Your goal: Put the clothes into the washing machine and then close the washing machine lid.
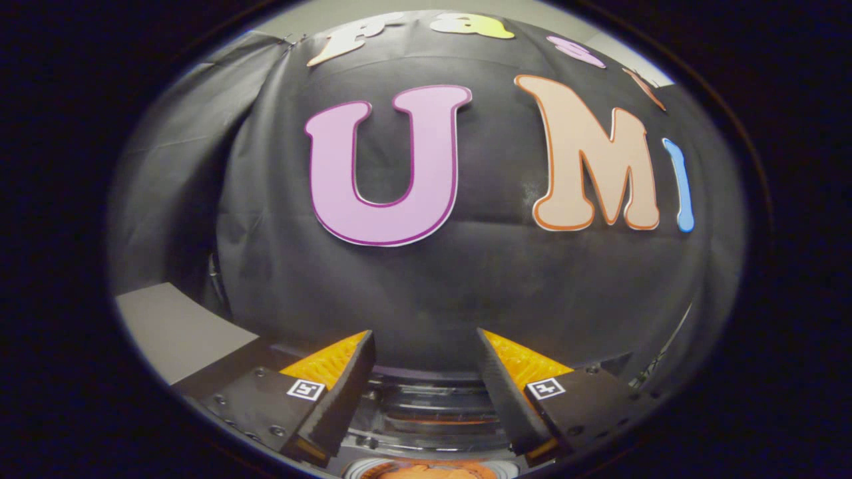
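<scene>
The tongs (426, 372) are held spread apart, with nothing gripped between the fingers. Below and between them the washing machine (432, 406) is seen from above, its ribbed grey top lying just ahead. Orange clothes (432, 471) are glimpsed low between the fingers. Beyond stands the black cloth wall (466, 279).

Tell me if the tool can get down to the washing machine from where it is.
Probably yes: the tool is open and holds nothing, and the washing machine lies just below, between its fingers, with nothing between them.
</scene>
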